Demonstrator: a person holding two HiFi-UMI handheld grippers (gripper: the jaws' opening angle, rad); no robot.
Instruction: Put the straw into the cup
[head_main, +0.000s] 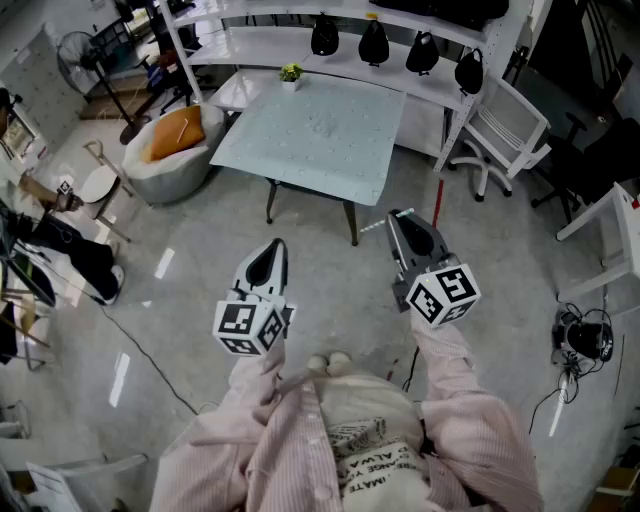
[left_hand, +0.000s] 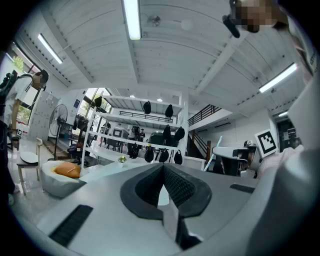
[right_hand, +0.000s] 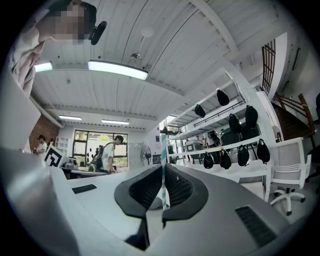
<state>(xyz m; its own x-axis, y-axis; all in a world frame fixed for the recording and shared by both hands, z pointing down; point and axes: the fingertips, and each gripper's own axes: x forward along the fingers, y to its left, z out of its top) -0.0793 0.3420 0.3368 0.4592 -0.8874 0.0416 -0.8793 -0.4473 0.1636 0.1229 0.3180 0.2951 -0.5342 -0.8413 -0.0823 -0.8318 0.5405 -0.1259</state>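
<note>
Straw (right_hand: 163, 147) pinched in right gripper (right_hand: 162, 169), partly hidden, left gripper (left_hand: 163, 169) closed, empty.

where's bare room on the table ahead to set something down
Almost the whole table top is bare, up to the small potted plant at its far edge. Crowded: the shelf behind, hung with black bags.

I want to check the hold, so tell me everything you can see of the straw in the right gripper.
The straw is thin and straight, striped teal and white, and looks like paper. It is clamped between the jaws of the right gripper, which are closed on it. In the right gripper view it stands upright and runs well past the jaw tips. From the head view only a short pale length shows, poking sideways from the gripper's tip. Nothing else touches it.
</note>
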